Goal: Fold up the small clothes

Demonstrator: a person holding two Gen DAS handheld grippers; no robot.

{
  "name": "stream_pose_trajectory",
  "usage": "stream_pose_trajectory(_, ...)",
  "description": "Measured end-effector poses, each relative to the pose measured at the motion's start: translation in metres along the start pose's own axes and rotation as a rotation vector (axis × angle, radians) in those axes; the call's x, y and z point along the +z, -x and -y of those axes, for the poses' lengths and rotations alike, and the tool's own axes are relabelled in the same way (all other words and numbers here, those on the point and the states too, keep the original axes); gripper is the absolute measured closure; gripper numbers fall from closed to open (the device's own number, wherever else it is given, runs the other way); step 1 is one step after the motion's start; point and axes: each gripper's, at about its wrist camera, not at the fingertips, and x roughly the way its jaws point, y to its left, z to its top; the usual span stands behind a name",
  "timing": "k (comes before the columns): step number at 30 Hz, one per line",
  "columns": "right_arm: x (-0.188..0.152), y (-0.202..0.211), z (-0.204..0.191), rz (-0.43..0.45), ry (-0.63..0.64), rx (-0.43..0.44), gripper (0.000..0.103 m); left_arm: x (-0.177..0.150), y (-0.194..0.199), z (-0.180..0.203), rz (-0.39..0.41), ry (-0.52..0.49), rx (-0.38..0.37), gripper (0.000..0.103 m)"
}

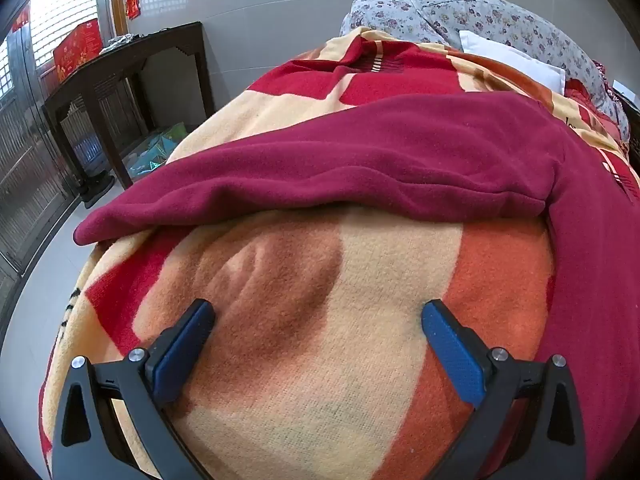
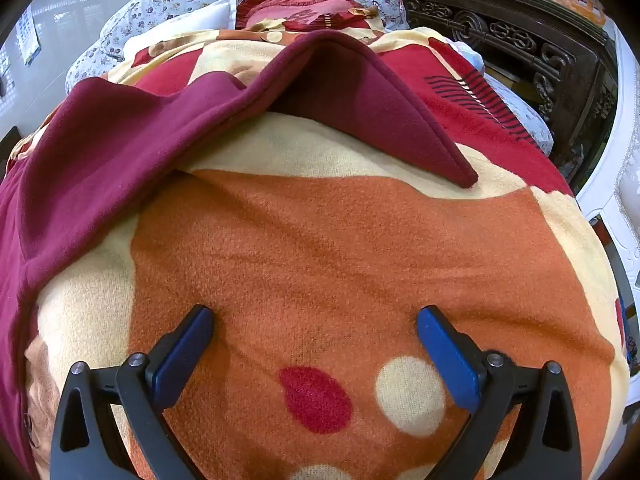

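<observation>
Both sets of jaws stand wide apart and hold nothing: the left gripper (image 1: 318,314) and the right gripper (image 2: 314,320) each hang tilted down over bare blanket, blue pads clear of any cloth.

The task's thing, a dark maroon fleece garment (image 1: 360,160), lies spread across the bed, on top of a fuzzy blanket patterned in orange, cream and red (image 1: 320,360). In the left view one long limb of it runs toward the bed's left edge; in the right view another limb (image 2: 384,120) bends over itself and ends in a point toward the bed's right edge. Neither gripper touches it; a stretch of blanket lies between.

Risks, as I judge them: the fleece and the blanket are both soft and napped, so jaws closing low could pinch the blanket along with the garment and drag it. The doubled-over limb may carry a crooked crease into the fold if taken by one layer only.
</observation>
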Motion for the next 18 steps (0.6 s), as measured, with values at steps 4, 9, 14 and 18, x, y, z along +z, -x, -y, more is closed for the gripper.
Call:
stream_pose_trajectory(4,0.0000,0.0001,0.0000,0.001,0.001,-0.001,0.000,-0.0002,0.0000,0.0018,-0.001,-0.008,0.010,0.000)
stream_pose_trajectory(9,0.0001,0.0002,0.0001,0.001,0.001,-0.001,0.000,0.0001,-0.0004,0.0019,-0.002,-0.007,0.009,0.000)
stream_pose_trajectory(14,0.0002,0.0004,0.0001,0.001,0.001,-0.001,0.000,0.0001,-0.0004,0.0009,-0.003,-0.006,0.007,0.000)
stream_pose_trajectory(18,0.0004,0.0006,0.0002,0.001,0.001,0.000,0.000,-0.0004,0.0001,0.0013,-0.003,-0.011,0.009,0.000)
